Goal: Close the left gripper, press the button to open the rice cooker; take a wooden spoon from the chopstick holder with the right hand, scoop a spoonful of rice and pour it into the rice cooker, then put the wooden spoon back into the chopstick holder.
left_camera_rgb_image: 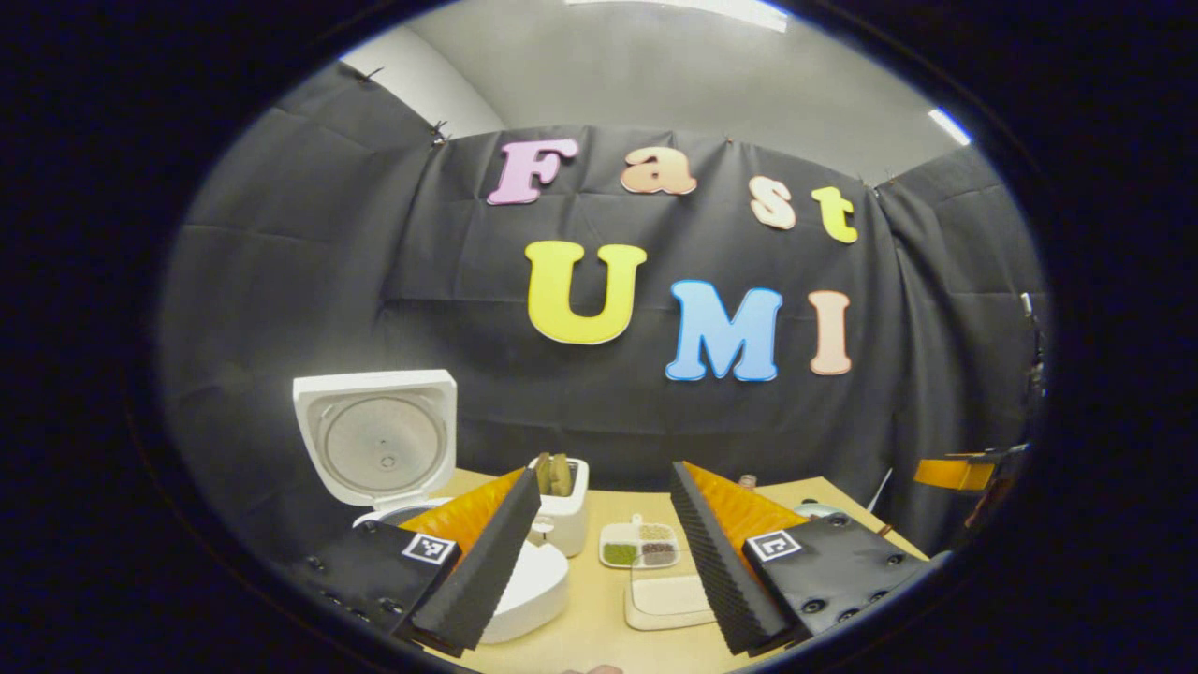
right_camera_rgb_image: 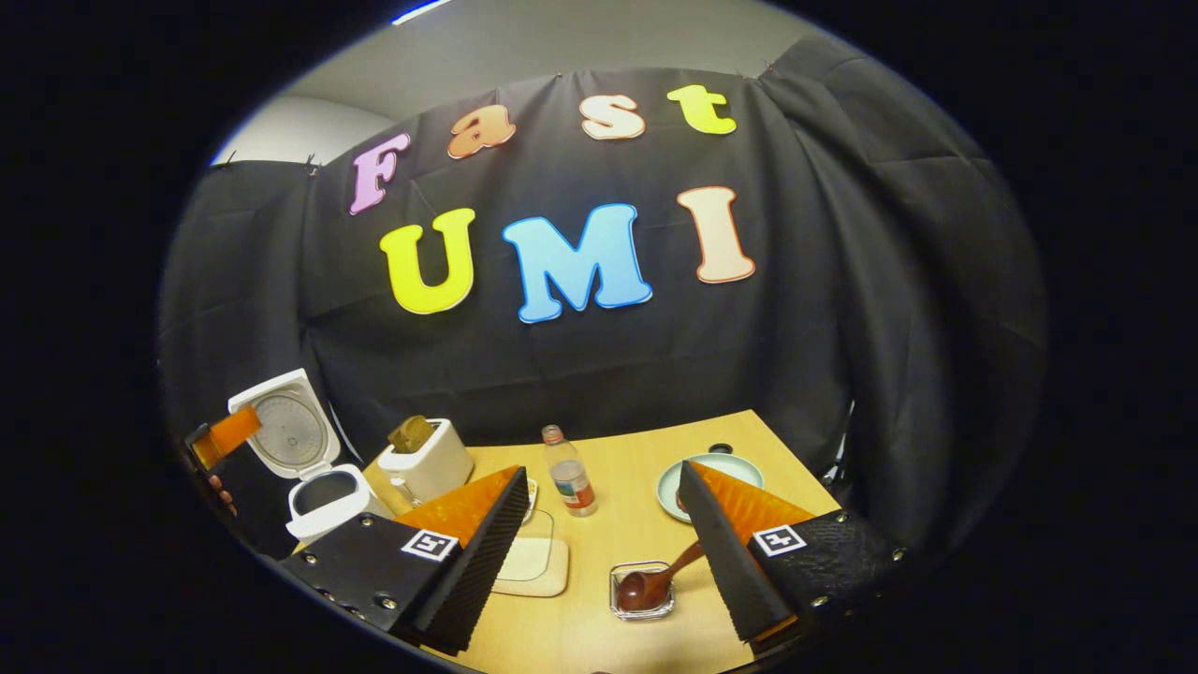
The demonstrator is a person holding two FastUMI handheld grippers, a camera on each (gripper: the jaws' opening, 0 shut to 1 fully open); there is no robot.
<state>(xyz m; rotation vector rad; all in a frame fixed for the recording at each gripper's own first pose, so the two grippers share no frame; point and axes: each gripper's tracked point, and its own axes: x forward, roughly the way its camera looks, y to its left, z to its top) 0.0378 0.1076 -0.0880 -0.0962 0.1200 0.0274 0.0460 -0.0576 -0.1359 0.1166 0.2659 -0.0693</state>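
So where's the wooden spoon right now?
In the right gripper view, the wooden spoon lies low on the table with its bowl in a small clear dish, between the tool's fingers, in front of the bottle.

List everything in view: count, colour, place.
rice cooker: 1, white, lid up, table's left end
chopstick holder: 1, white, right of cooker
bottle: 1, clear, table middle
plate: 1, pale green, right of bottle
wooden spoon: 1, dark brown, bowl end in a small clear dish
divided tray: 1, white, grains inside
flat white lid: 1, before tray
left gripper: open
right gripper: open
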